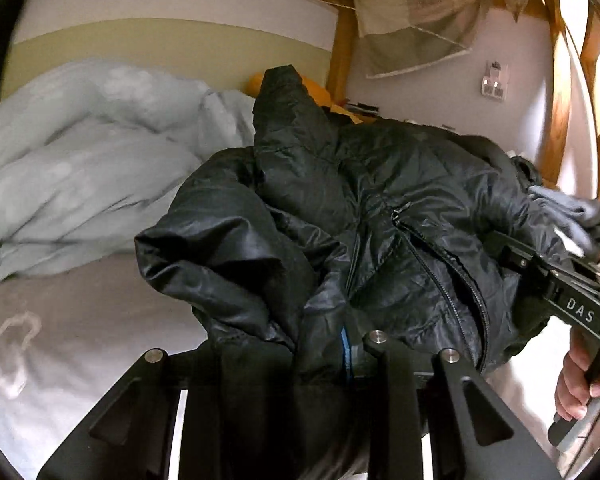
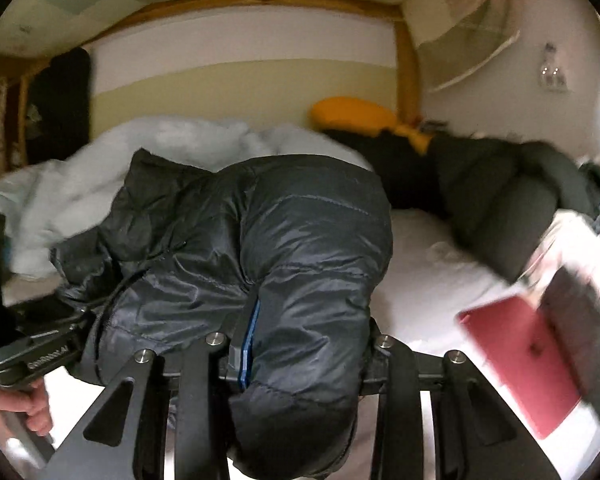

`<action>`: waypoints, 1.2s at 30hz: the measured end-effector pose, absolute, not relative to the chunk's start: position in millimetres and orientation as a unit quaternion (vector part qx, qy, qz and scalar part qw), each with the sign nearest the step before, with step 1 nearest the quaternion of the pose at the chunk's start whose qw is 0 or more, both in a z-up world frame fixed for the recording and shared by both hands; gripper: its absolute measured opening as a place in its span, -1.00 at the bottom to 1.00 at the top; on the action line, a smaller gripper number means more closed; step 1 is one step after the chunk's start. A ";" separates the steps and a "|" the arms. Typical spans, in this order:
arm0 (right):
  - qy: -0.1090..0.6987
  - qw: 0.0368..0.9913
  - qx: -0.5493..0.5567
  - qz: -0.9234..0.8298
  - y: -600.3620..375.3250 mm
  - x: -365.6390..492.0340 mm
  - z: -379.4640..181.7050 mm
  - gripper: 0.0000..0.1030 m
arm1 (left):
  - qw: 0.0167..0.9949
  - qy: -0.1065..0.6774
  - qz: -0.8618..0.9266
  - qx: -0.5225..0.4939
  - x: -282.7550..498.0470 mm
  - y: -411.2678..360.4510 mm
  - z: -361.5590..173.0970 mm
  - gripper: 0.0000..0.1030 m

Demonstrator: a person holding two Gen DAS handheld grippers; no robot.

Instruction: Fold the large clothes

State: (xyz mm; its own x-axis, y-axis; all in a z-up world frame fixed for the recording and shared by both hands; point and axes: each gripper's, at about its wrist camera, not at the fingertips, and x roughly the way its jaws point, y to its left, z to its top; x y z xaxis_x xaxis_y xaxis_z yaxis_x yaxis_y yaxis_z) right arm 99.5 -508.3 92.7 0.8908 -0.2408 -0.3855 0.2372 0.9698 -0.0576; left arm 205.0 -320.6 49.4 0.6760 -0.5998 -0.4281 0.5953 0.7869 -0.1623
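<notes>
Wooden bunk framing [image 1: 342,44] and pale walls enclose the scene, and a bed [image 1: 76,320] with a light sheet is seen beneath it. Crumpled against the back wall, a pale blue duvet [image 1: 80,168] is piled on the mattress. An orange pillow [image 2: 352,114] is lodged in the far corner by the post.

A black puffer jacket [image 1: 380,216] is held bunched above the sheet, between the two tools, with its zip [image 1: 436,276] exposed in the left wrist view. A second dark garment [image 2: 500,196] is spread on the bed toward the far right corner.

The left gripper [image 1: 340,356] is clamped on a fold of the jacket; its jaws are drawn narrow around the fabric, and a blue pad edge is visible at the pinch. The right gripper [image 2: 256,344] is likewise closed on a quilted part of the same jacket, with padding bulging over the jaws.

A red booklet [image 2: 520,360], blurred, is seen at the lower right of the right wrist view. A wall socket [image 1: 494,82] is mounted on the side wall.
</notes>
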 end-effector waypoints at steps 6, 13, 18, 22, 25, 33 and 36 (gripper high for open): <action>0.203 0.965 0.001 -0.169 -545.2 133.7 55.6 -0.30 | 0.915 0.245 -0.321 0.000 231.1 -361.8 11.1 -0.46; 0.242 0.949 0.039 -0.200 -567.8 133.3 19.1 -0.09 | 0.922 0.240 -0.302 0.028 225.9 -386.6 1.1 -0.08; 0.255 0.943 0.090 -0.194 -576.1 118.1 22.9 0.09 | 0.931 0.227 -0.280 0.058 207.5 -379.3 8.8 0.23; 0.203 0.951 0.047 -0.229 -553.3 90.3 38.8 0.67 | 0.955 0.168 -0.237 0.053 177.7 -354.2 13.0 1.00; 0.186 0.957 0.021 -0.223 -529.6 74.0 49.4 0.73 | 0.957 0.155 -0.237 0.062 161.7 -340.2 16.7 1.00; 0.122 0.975 -0.006 -0.187 -476.6 33.4 57.0 0.99 | 0.965 0.123 -0.229 0.043 122.2 -298.2 27.3 1.00; 0.105 0.973 -0.016 -0.203 -461.4 26.7 48.9 0.99 | 0.969 0.109 -0.219 0.034 111.9 -285.4 27.1 1.00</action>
State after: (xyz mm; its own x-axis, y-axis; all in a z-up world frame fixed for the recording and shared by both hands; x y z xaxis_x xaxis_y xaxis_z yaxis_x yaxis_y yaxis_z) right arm 26.7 -461.4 48.9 0.8953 -0.3993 -0.1977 0.3928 0.9167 -0.0729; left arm 111.9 -285.4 27.1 0.8808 -0.4163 -0.2254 0.4312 0.9021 0.0186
